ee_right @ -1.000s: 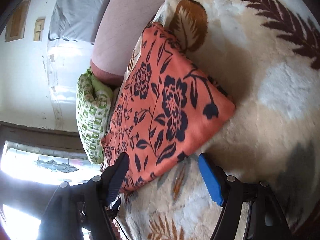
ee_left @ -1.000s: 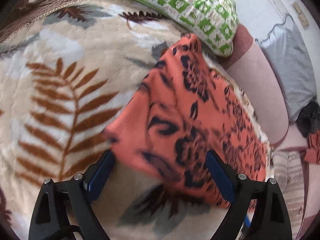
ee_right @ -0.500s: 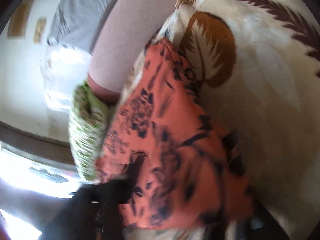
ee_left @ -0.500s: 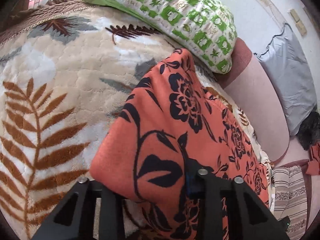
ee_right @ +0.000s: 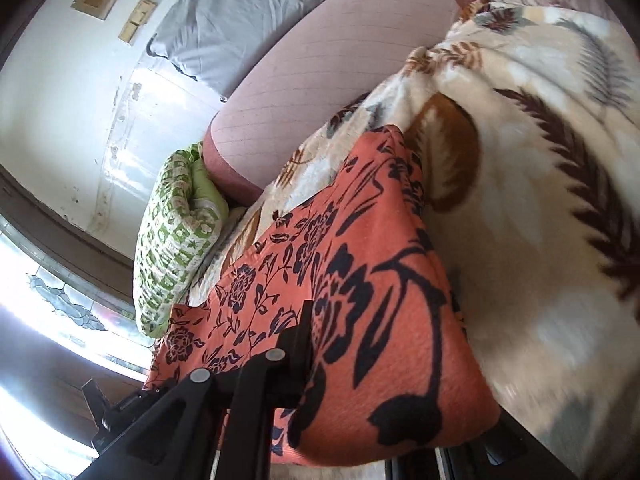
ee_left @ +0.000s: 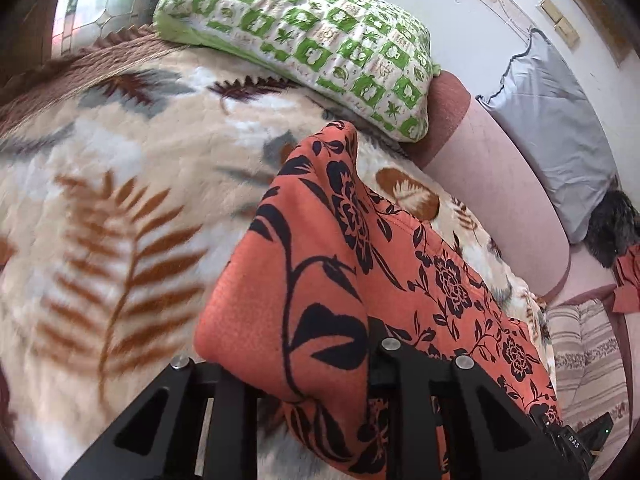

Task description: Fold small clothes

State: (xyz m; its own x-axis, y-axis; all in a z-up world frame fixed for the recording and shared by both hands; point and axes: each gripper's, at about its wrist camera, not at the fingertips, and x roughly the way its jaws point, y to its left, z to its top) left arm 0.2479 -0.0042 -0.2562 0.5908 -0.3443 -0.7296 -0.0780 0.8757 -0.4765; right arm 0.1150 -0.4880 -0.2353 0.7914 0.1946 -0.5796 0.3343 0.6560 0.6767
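Cloth [ee_left: 400,280]: orange, draped over both tools, far end on blanket [ee_left: 120,160].
Left tool [ee_left: 304,364]: closing on cloth corner.
Right tool [ee_right: 384,364]: closing on other corner.

We see a bed covered by a cream fleece blanket [ee_left: 132,168] printed with brown and grey fern leaves. On it lies an orange cloth with black flowers [ee_left: 404,264], its near edge raised off the blanket. A green-and-white checked pillow [ee_left: 304,44] rests at the blanket's far end, beside a pink bolster [ee_right: 320,92].
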